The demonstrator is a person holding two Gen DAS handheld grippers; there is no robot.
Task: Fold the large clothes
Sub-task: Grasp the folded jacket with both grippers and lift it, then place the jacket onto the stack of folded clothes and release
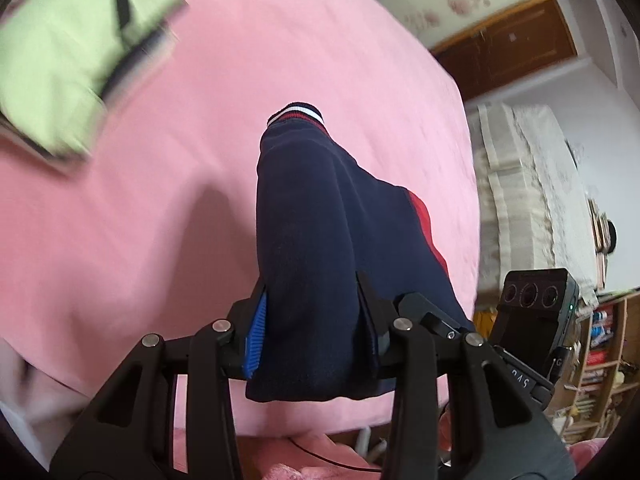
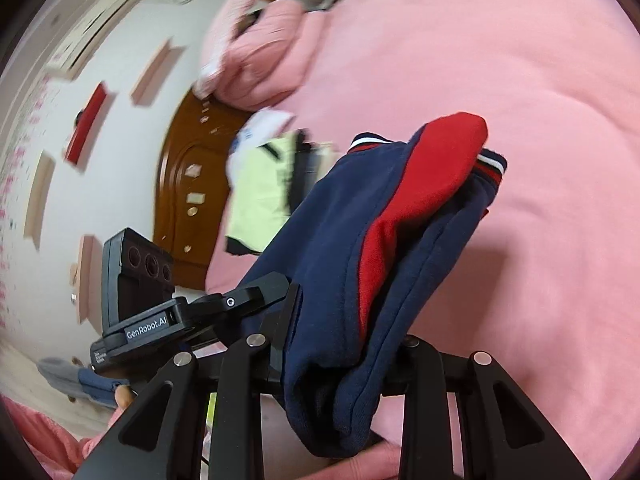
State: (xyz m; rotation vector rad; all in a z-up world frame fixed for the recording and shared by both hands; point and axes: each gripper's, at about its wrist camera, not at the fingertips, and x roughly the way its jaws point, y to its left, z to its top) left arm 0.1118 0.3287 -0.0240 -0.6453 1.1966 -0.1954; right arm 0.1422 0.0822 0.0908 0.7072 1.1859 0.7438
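A navy sweatshirt (image 1: 308,208) with a red panel and a striped cuff (image 1: 296,113) hangs bunched over the pink bed sheet (image 1: 200,200). My left gripper (image 1: 312,304) is shut on a thick fold of it, and a blue pad (image 1: 254,334) presses the cloth from the left. In the right wrist view the same sweatshirt (image 2: 360,240) drapes forward out of my right gripper (image 2: 344,320), which is shut on it. The cloth hides that gripper's right finger. Each gripper's camera block shows beside the other, so the two hold the garment close together.
A folded light green garment (image 1: 52,72) lies on the sheet at the far left, blurred, and shows again as a green garment (image 2: 264,192) near the brown headboard (image 2: 188,184). A pink quilt (image 2: 256,60) is piled at the bed's head. A bookshelf (image 1: 600,356) stands past the bed's edge.
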